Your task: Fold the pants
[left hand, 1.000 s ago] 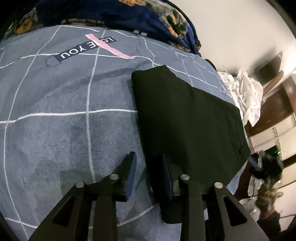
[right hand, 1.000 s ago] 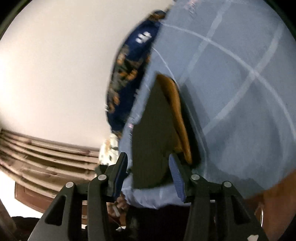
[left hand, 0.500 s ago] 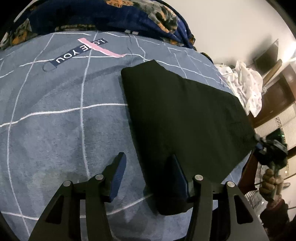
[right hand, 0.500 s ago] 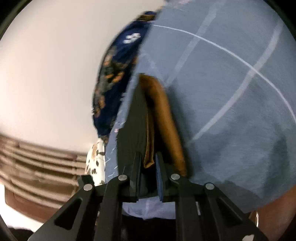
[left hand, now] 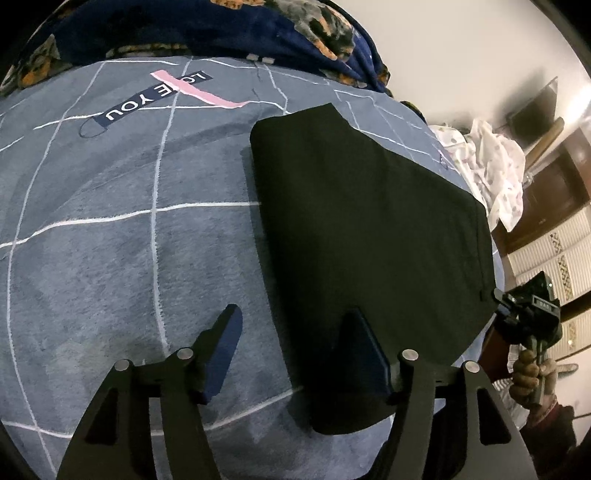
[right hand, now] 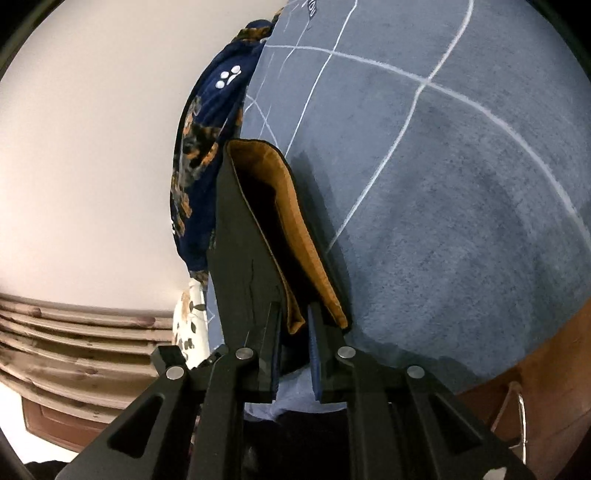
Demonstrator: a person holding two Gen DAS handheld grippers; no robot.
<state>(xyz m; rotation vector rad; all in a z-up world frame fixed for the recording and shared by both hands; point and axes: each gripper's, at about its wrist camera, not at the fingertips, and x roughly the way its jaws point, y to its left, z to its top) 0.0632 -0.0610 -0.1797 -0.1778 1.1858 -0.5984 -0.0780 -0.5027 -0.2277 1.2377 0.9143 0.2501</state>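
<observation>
The black pants lie folded in a flat slab on the blue checked bedsheet. My left gripper is open and empty, its jaws straddling the near left edge of the pants. My right gripper is shut on the pants' edge, where an orange-brown lining shows between the black layers. The right gripper also shows in the left wrist view, at the pants' right corner by the bed edge.
A dark blue patterned blanket is bunched at the far end of the bed. White spotted cloth lies off the bed's right side, near wooden furniture. A white wall and wood panelling are beyond.
My right gripper has shut on the pants' edge and holds it. My left gripper has opened wider and shifted slightly over the near edge of the pants.
</observation>
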